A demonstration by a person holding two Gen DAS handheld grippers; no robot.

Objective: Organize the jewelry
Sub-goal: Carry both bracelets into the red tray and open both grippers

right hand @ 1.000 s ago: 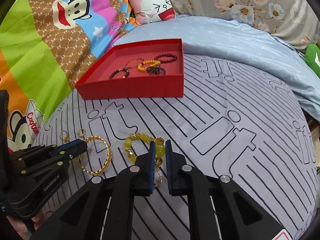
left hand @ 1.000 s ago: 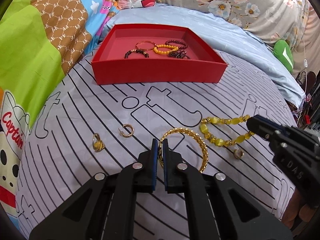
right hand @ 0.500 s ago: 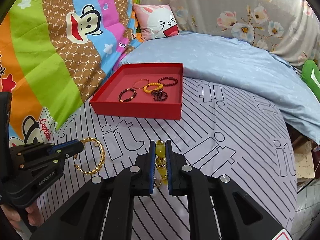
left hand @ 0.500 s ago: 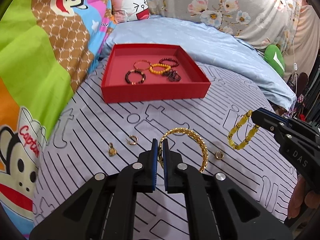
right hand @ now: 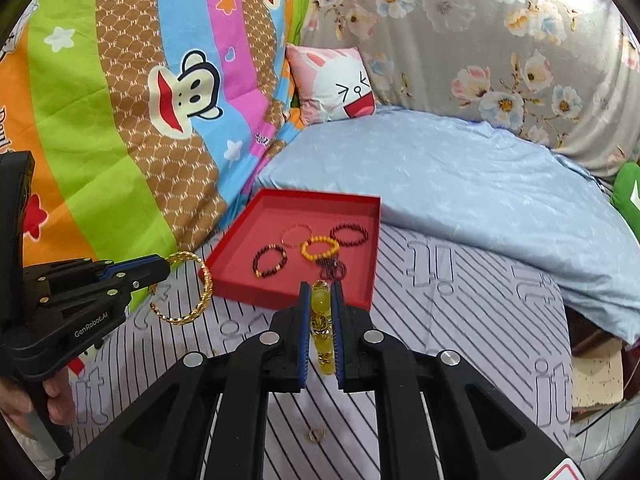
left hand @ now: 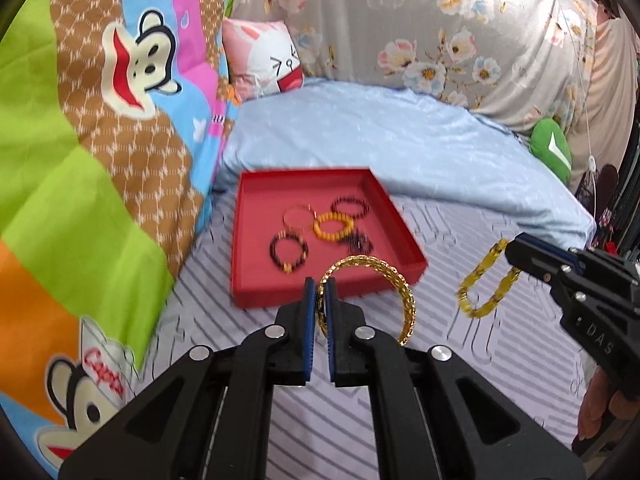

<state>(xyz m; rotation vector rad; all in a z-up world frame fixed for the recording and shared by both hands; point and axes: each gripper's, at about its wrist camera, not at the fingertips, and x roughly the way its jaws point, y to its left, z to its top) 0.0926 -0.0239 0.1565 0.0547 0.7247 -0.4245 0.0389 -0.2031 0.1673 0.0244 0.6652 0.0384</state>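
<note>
right wrist view shows five bracelets in the red tray (right hand: 372,248), while your left gripper (left hand: 319,300) clamps the gold bangle (left hand: 404,292) and your right gripper (right hand: 320,300) the yellow bead bracelet (right hand: 320,300), both uncarried yet, a ring (right hand: 314,435) left on the bed.

A cartoon-face pillow (right hand: 334,80) leans against the monkey-print blanket (right hand: 132,92).

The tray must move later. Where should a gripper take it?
Probably the tray's near wall, from above, with one finger inside and one outside. The wall stands thin and upright, and the bracelets lie farther in, clear of that edge.
</note>
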